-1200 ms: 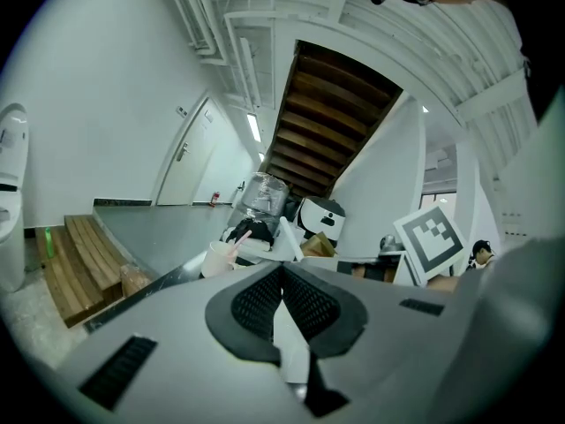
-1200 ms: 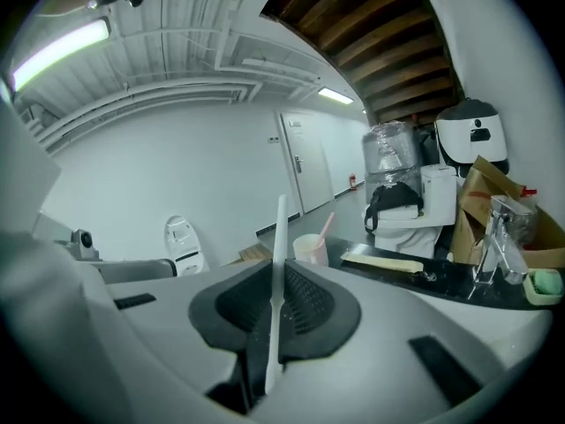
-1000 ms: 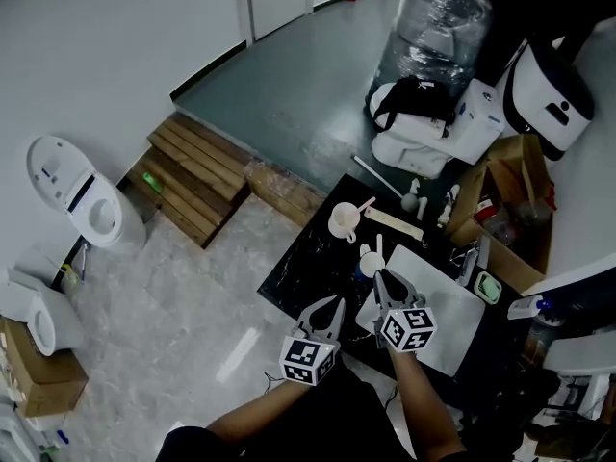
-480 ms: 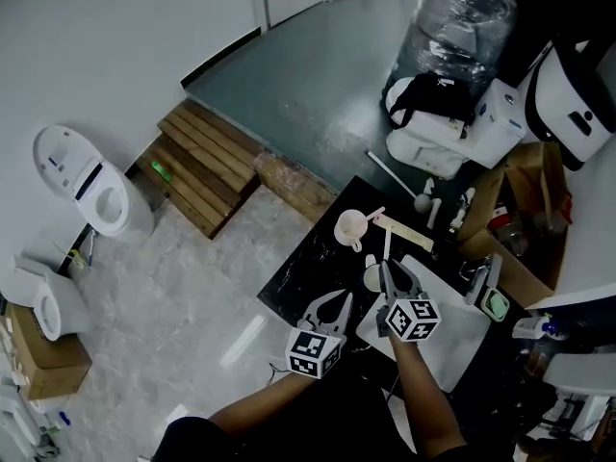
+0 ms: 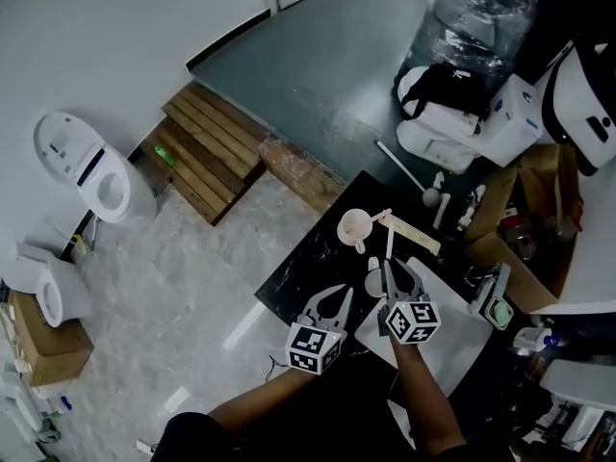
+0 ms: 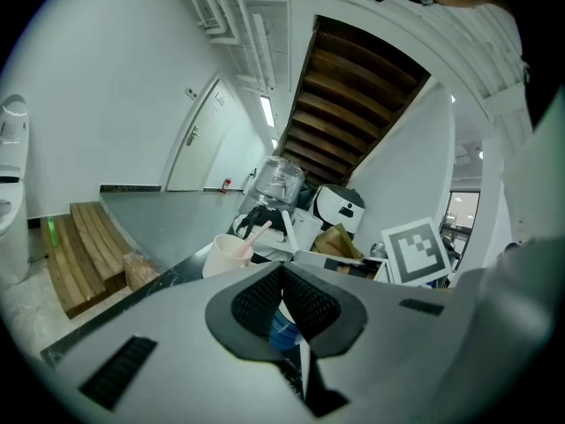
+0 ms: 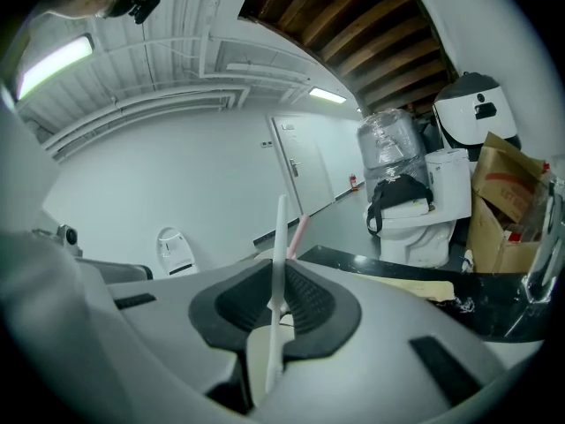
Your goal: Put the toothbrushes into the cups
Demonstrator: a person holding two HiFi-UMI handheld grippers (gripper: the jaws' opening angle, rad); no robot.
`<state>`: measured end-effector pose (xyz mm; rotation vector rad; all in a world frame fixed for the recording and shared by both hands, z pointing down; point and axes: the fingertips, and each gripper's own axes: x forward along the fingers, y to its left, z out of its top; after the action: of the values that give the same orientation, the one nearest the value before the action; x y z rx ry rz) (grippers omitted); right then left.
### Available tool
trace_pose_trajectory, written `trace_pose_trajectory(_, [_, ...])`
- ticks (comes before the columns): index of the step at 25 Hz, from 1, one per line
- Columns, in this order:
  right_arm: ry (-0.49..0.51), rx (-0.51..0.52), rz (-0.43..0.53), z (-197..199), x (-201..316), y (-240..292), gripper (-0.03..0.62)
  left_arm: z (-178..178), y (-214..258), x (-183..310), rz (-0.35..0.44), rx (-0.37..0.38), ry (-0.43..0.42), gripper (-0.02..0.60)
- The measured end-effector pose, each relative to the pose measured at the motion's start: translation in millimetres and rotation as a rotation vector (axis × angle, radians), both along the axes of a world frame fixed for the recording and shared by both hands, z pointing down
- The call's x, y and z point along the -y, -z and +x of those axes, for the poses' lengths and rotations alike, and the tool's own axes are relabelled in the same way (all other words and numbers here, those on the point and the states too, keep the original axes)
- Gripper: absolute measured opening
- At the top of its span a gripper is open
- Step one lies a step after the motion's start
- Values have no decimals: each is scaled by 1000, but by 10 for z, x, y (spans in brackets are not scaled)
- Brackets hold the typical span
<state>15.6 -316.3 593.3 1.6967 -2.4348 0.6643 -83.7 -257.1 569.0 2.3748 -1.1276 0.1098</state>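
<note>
A white cup (image 5: 353, 225) with a pink toothbrush (image 5: 377, 217) in it stands on the black table (image 5: 303, 277). A second white cup (image 5: 373, 281) sits nearer, right at the tips of my right gripper (image 5: 390, 272). That gripper is shut on a white toothbrush (image 5: 389, 248), held upright over this cup. In the right gripper view the white toothbrush (image 7: 279, 237) runs between the pads, with the pink toothbrush (image 7: 298, 230) behind it. My left gripper (image 5: 337, 295) hovers left of the near cup, shut and empty. The far cup (image 6: 231, 253) shows in the left gripper view.
A white mat (image 5: 452, 330) lies on the table under my right arm. A pale wooden strip (image 5: 414, 234) lies beyond the cups. A cardboard box (image 5: 525, 210), a water jug (image 5: 481, 17) and white appliances crowd the far right. Wooden steps (image 5: 207, 147) and a toilet (image 5: 91, 176) are on the floor at left.
The head view has shifted a little. My right gripper has edged forward with the white toothbrush, closer over the near cup. The left gripper has kept its place.
</note>
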Motion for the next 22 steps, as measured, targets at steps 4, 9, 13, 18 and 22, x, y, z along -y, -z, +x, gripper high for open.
trace_pose_trajectory(4, [0,6,-9,37,-40,-65,55,30,-71,43,-14,6,-1,14])
trace_pose_trajectory(9, [12,9,-6,26,-101,-82,55,91,-113,71,-25,0,-1,14])
trace_pose_trajectory(13, [23,-10,-4,17,-162,-89,55,128,-123,68,-26,2,-10,14])
trace_pose_trajectory(18, [42,-71,-27,10,-263,-156,55,92,-121,29,-33,-1,-5,14])
trace_pose_trajectory(22, [35,-69,-76,-4,-314,-247,55,60,-119,-5,-37,1,0,14])
